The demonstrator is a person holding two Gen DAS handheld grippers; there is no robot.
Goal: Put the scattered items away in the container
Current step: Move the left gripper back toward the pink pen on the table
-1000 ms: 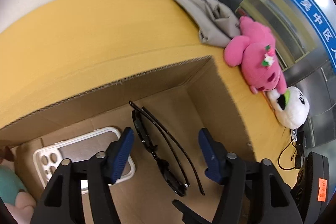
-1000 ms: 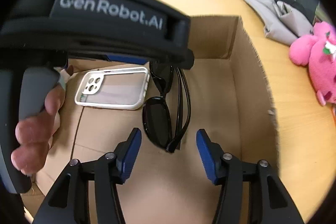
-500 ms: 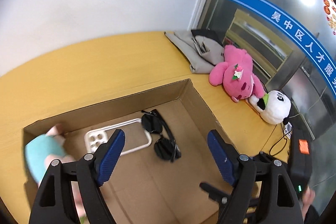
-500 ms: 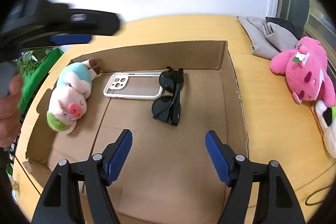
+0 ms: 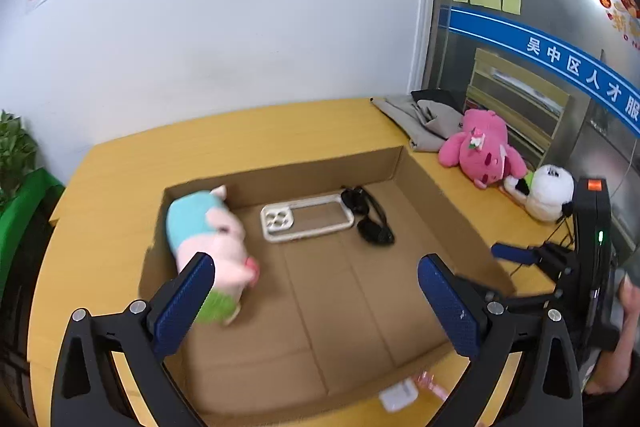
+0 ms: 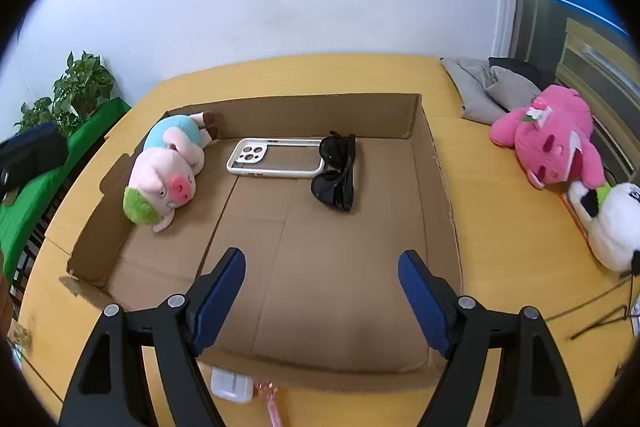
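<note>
- Inside the shallow brown cardboard box (image 6: 442,187), three things are already laid down: a pink plush pig with a blue body and green hat (image 6: 164,175) at the left wall, a white-rimmed clear phone case (image 6: 276,158) near the back wall, and a pair of folded black sunglasses (image 6: 336,171) touching the case's right end.
- Left outside, as far as can be seen, are a small white earbud case (image 6: 232,389) and a slim pink object (image 6: 272,405) on the yellow wooden table (image 6: 500,227), just beyond the box's near wall.
- A pink plush bear (image 6: 552,143), a white panda plush (image 6: 616,227) and grey folded cloth (image 6: 488,89) lie to the right; whether they belong to the task cannot be told.
- The left gripper (image 5: 316,303) is seen with jaws opening wide, nothing between them.
- The right gripper (image 6: 322,299) is likewise opening and empty.
- The earbud case lies below and nearer than the right jaws, under the left finger.
</note>
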